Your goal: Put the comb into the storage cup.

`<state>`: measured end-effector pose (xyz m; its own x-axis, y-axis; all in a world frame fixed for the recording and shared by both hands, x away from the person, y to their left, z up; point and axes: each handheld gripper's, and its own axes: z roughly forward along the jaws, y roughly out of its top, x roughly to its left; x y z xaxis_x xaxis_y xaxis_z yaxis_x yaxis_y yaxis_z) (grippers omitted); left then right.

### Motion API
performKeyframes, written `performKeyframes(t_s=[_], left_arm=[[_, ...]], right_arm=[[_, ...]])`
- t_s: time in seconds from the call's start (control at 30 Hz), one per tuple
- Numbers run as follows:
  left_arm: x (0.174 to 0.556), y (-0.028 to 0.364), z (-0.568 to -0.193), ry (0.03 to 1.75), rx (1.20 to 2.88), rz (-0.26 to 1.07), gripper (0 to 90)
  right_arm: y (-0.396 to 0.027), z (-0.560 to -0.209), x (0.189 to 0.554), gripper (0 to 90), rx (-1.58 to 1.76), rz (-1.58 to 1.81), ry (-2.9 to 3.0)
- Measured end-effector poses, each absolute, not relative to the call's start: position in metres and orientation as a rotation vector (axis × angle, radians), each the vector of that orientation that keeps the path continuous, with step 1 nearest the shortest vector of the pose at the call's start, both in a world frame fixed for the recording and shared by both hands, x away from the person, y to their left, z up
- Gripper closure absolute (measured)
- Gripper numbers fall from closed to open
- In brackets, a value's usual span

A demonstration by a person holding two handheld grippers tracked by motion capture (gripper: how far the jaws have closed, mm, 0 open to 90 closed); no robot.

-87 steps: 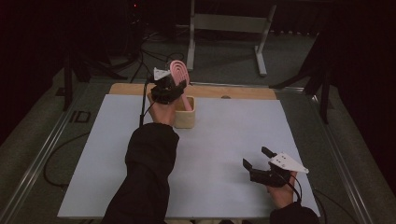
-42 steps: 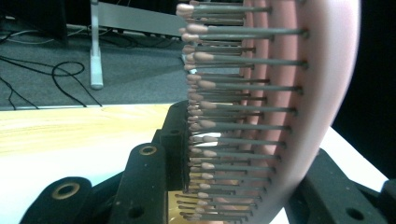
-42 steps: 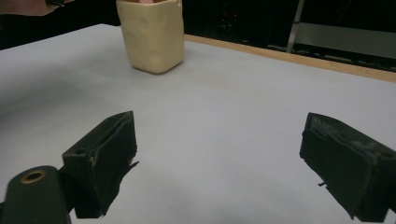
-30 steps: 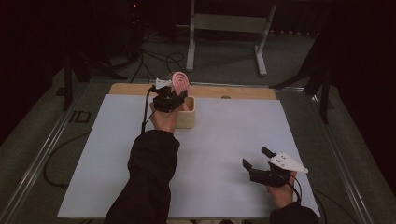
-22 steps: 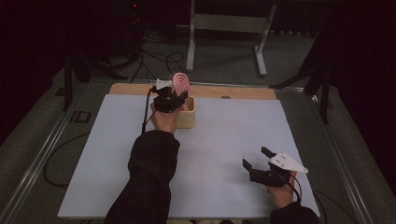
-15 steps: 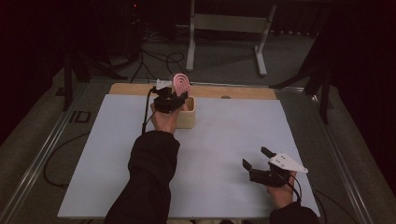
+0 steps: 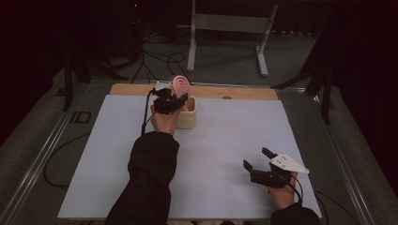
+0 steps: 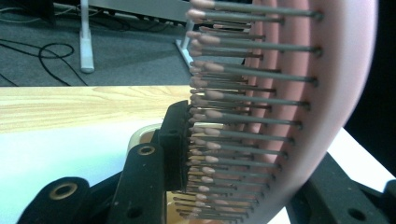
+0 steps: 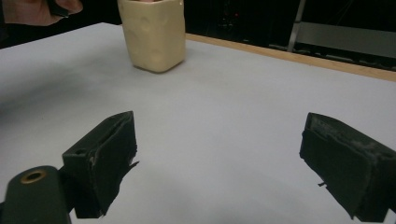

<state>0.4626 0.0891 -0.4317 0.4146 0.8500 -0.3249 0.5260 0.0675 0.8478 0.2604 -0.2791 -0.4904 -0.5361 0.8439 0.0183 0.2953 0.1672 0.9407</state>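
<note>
A pink hairbrush (image 7: 181,85) with grey, pink-tipped bristles (image 8: 233,116) stands upright above a cream square cup (image 7: 187,114) at the far middle of the white table. My left gripper (image 7: 174,99) is shut on the brush; in the left gripper view one black pad presses the bristles and the other sits behind the pink back (image 8: 345,84). The brush's lower end hangs at the cup's mouth; whether it rests inside is hidden. My right gripper (image 7: 257,158) rests open near the table's front right, pointing toward the cup (image 9: 153,32), nothing between its pads.
A white sheet (image 7: 225,154) covers the table, with a bare wooden strip (image 7: 234,92) along its far edge. Beyond it are cables (image 7: 155,56) on the dark floor and a grey metal stand (image 7: 225,28). Metal rails (image 7: 42,154) run along the table's sides.
The left gripper and brush have shifted a little to the right over the cup since the oldest frame, then kept still. The right gripper has not moved.
</note>
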Motion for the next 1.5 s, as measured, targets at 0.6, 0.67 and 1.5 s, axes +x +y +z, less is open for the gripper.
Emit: performKeyframes(t_s=[0.6, 0.67, 1.5], left_arm=[[0.469, 0.095, -0.434, 1.231, 1.606, 0.343, 61.8], [0.469, 0.096, -0.433, 1.229, 1.611, 0.339, 61.8], [0.47, 0.102, -0.431, 1.283, 1.629, 0.382, 39.1]], right_arm=[[-0.28, -0.49, 0.26, 10.7, 1.074, 1.373, 1.921], [-0.28, -0.49, 0.26, 10.7, 1.074, 1.373, 1.92], [-0.281, -0.489, 0.258, 10.7, 1.077, 1.37, 1.917]])
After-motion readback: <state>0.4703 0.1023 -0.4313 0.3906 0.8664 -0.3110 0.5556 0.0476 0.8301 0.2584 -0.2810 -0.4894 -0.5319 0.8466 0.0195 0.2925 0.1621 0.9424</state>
